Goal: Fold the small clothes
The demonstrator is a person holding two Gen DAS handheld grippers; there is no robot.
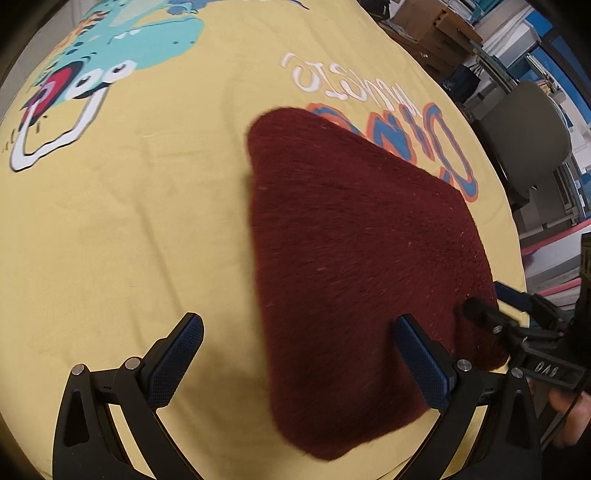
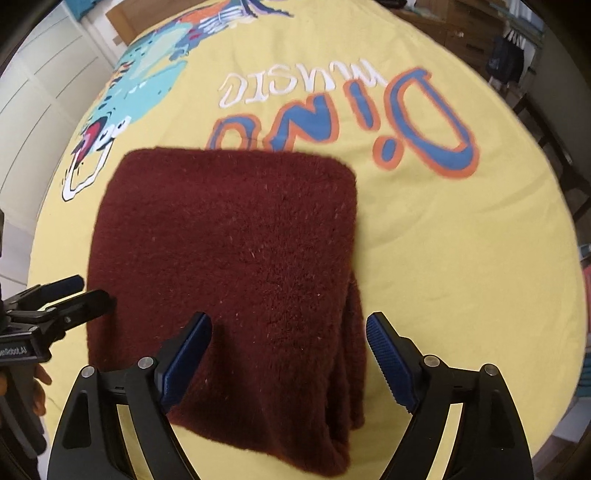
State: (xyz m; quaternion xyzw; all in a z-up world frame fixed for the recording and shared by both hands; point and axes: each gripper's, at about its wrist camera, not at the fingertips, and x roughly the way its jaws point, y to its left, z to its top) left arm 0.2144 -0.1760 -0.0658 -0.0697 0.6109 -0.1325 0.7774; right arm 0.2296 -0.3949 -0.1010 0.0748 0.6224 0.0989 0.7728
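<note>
A dark red fuzzy cloth lies folded into a thick rectangle on the yellow dinosaur-print sheet. It also shows in the right wrist view, with stacked layers along its right edge. My left gripper is open and empty, hovering over the cloth's near left edge. My right gripper is open and empty above the cloth's near part. The right gripper also shows in the left wrist view at the cloth's right edge, and the left gripper shows in the right wrist view at the cloth's left edge.
The sheet covers a table and bears a blue "Dino" print behind the cloth. A grey chair and cardboard boxes stand beyond the table's right edge. White cabinets are at the left.
</note>
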